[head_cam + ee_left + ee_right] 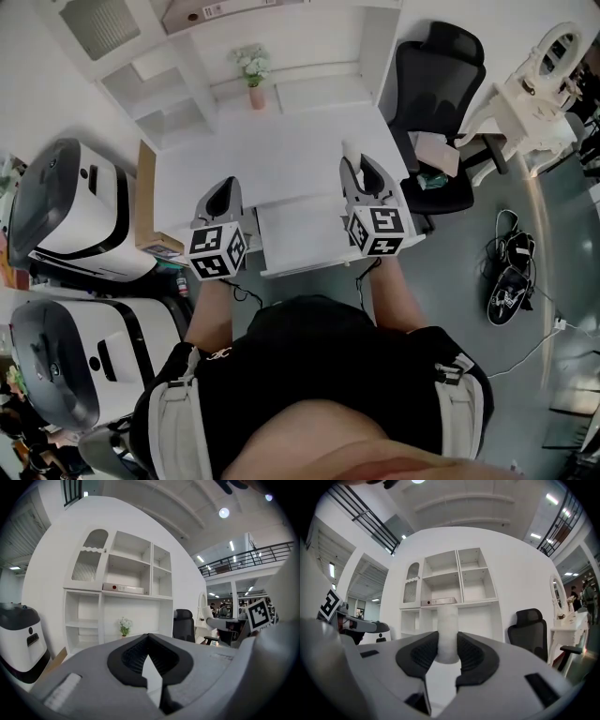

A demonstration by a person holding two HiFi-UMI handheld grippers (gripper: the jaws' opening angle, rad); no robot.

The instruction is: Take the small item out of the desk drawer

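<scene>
The small item is a white cylinder (448,632), held upright between the black pads of my right gripper (448,649), which is shut on it. In the head view the white cylinder (349,153) pokes out past the right gripper (362,169), above the right side of the white desk (281,150). The desk drawer (302,236) stands pulled out below, between the two grippers, and its inside looks bare white. My left gripper (223,190) hovers over the desk's left front corner. In its own view the left gripper (149,639) has its pads meeting at the tip with nothing between them.
A pink vase of flowers (255,82) stands at the back of the desk under the white shelf unit (178,56). A black office chair (437,103) is on the right and a cardboard box (145,202) on the left. White machines (66,216) stand further left. Shoes (511,277) lie on the floor.
</scene>
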